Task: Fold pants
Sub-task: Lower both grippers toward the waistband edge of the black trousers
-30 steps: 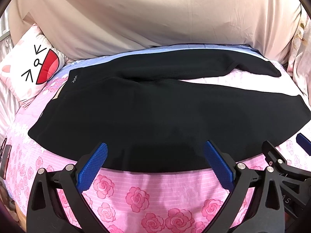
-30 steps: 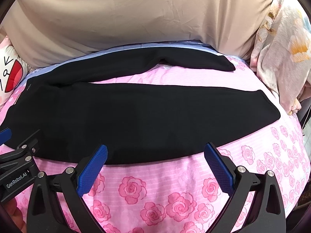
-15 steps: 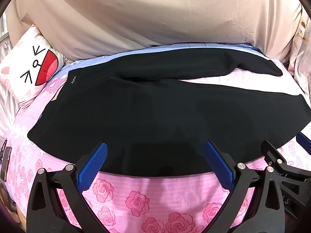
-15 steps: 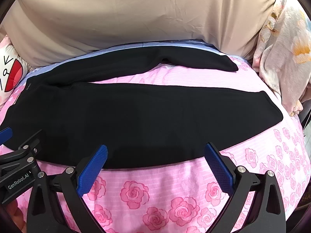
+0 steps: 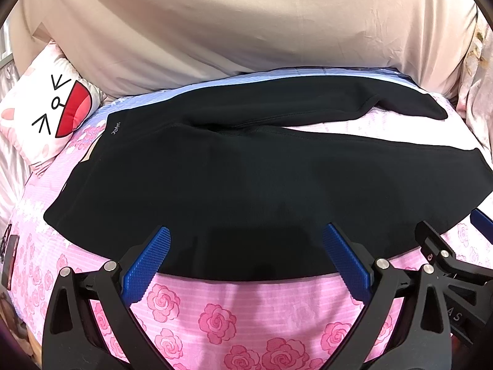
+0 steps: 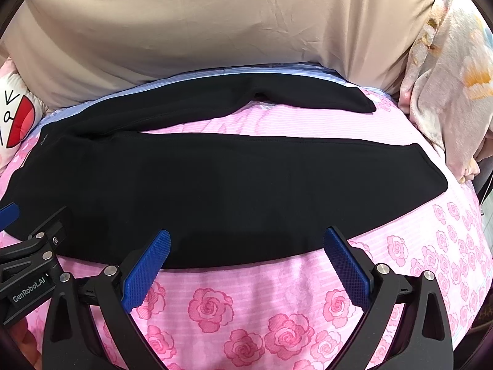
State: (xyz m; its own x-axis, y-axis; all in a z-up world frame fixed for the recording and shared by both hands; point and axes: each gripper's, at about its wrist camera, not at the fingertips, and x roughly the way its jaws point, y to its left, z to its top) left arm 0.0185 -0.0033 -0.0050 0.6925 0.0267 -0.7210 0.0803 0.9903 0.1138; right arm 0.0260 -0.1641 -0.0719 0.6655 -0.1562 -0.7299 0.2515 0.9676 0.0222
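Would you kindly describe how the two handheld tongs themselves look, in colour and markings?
Both the left tongs and the right tongs have black plastic frames with silver rivets and blue cross-hatched textured finger pads. The left tongs' body carries white "GenRobot.AI" lettering in the right wrist view. No cables or sleeves show.

Matt black knit pants; woven rose-print sheet; left claw pads seemingly ribbed plastic.

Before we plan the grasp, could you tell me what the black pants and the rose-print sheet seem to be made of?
Black pants: probably a soft matte knit, no sheen, lying limp with stitched seams. Rose-print sheet: apparently woven cotton-like fabric, matte, showing fine ribbed stripes.
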